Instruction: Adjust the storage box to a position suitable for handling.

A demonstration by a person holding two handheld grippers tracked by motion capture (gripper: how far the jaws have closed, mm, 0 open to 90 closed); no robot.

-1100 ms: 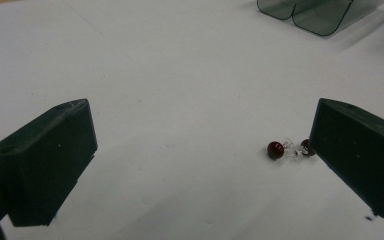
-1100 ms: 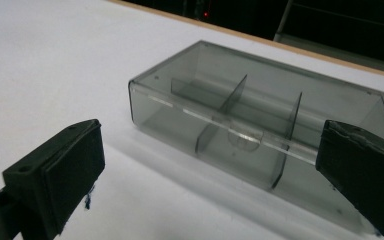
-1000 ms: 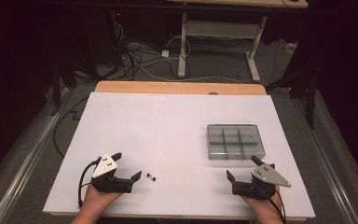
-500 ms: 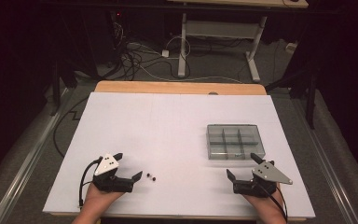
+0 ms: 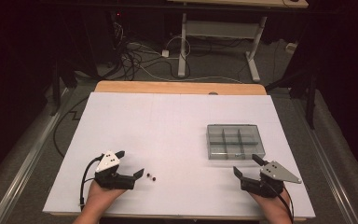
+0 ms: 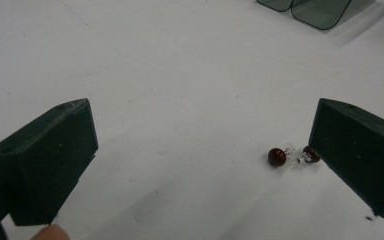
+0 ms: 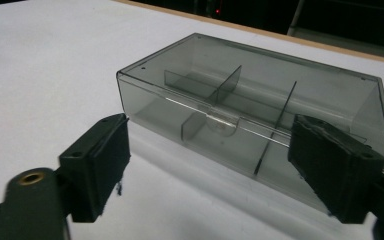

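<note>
White table (image 5: 168, 121) carries a smoky plastic compartment box (image 5: 235, 141) near its right side. Just before the box, the right gripper (image 5: 247, 165) has been narrowing its jaws, nothing between them. Left gripper (image 5: 131, 164) gapes, two dark red beads (image 5: 151, 176) lying beside its right jaw.

The white table (image 5: 168, 126) is brightly and evenly lit from above, while the floor around it sinks into darkness. Shadows beside the grey box (image 7: 260, 105) are soft and faint. Both gripper views are slightly grainy, with blurred nearest edges.
</note>
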